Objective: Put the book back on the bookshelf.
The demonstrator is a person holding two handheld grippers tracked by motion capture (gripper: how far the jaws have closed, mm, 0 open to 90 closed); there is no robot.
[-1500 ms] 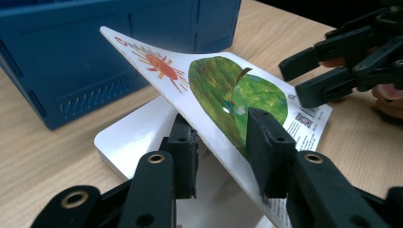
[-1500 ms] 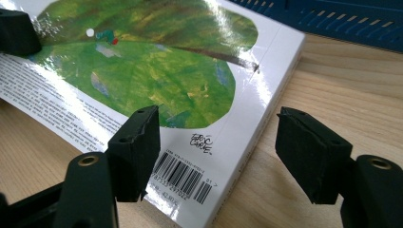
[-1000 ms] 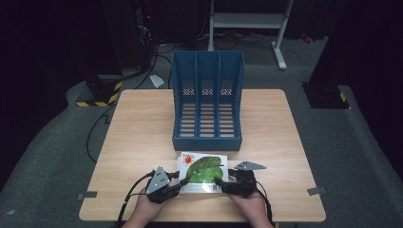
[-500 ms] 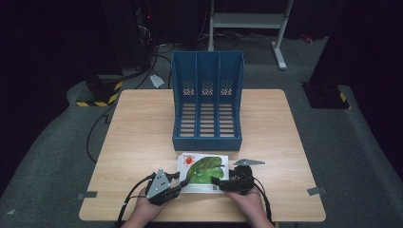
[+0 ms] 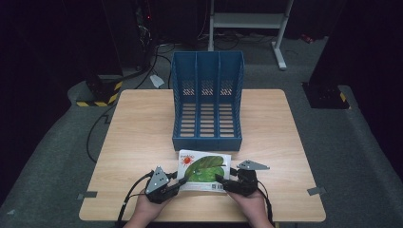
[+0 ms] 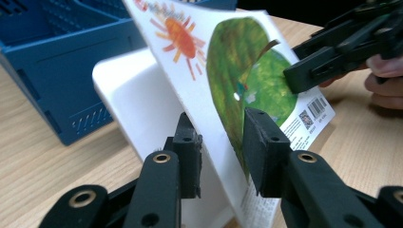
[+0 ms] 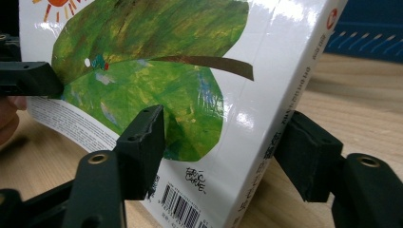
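A picture book (image 5: 204,168) with a green leaf and an orange sun on its white cover lies near the table's front edge. My left gripper (image 5: 183,180) is at its near left corner, shut on the thin front cover (image 6: 247,61), which tilts up off the white page (image 6: 133,95) beneath. My right gripper (image 5: 219,179) is at the near right corner by the spine. Its jaws have just been closing. The book (image 7: 157,71) fills the gap in the right gripper (image 7: 221,142), one pad on the cover and the other behind the spine.
A blue three-slot file rack (image 5: 207,95) stands upright just beyond the book, its slots facing up and towards me. The wooden table (image 5: 142,128) has bare room left and right of the rack. Cables trail off the front left corner.
The right gripper has edged in on the book's near right corner. The left gripper and the book have kept their place.
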